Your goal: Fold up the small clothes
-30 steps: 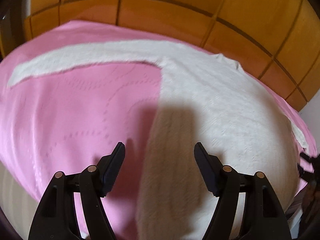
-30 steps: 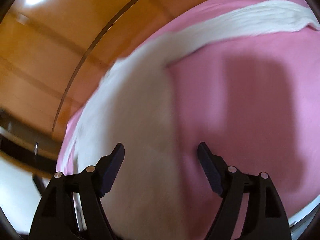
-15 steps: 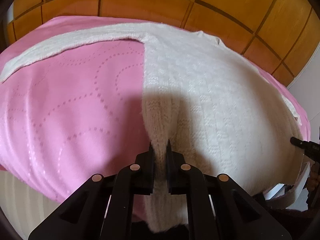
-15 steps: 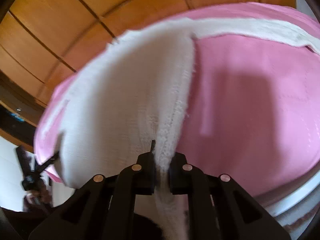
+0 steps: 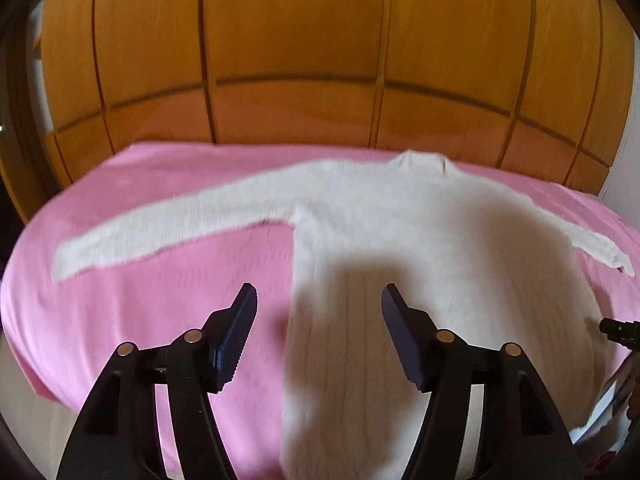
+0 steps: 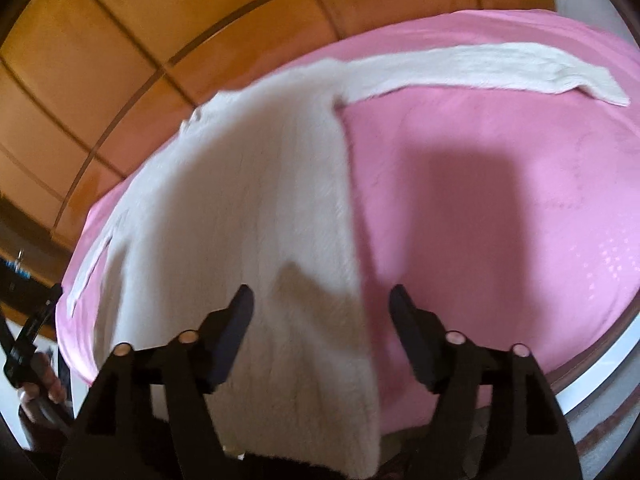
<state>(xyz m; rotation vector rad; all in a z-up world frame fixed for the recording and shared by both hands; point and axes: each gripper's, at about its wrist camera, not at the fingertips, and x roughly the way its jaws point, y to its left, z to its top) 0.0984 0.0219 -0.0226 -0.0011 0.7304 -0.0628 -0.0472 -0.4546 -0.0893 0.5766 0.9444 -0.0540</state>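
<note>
Garment: a white knit sweater (image 5: pixel 420 240) lies face-flat on the pink bedspread (image 5: pixel 160 300), neck towards the wooden panelled wall (image 5: pixel 300 60), hem hanging over the near edge of the bed.
Sleeves: both are spread straight out to the sides, one long across the pink in the left wrist view, the other (image 6: pixel 480 68) reaching right in the right wrist view; laid out like this, probably so each can be folded in over the body.
Left gripper (image 5: pixel 318 316): jaws have just been opening and now stand wide, nothing between the pads; it hovers above the sweater's left side seam near the hem.
Right gripper (image 6: pixel 320 312): likewise just opened, wide and empty, poised over the right side edge of the body.
Why so placed: each gripper sits at one lower corner, seemingly having tugged the hem flat.
Stage: judged early; the garment is spread, no fold made yet.
Doubt: motion blur hides whether small wrinkles remain.
Next: a sleeve needs taking up and laying across the chest.
</note>
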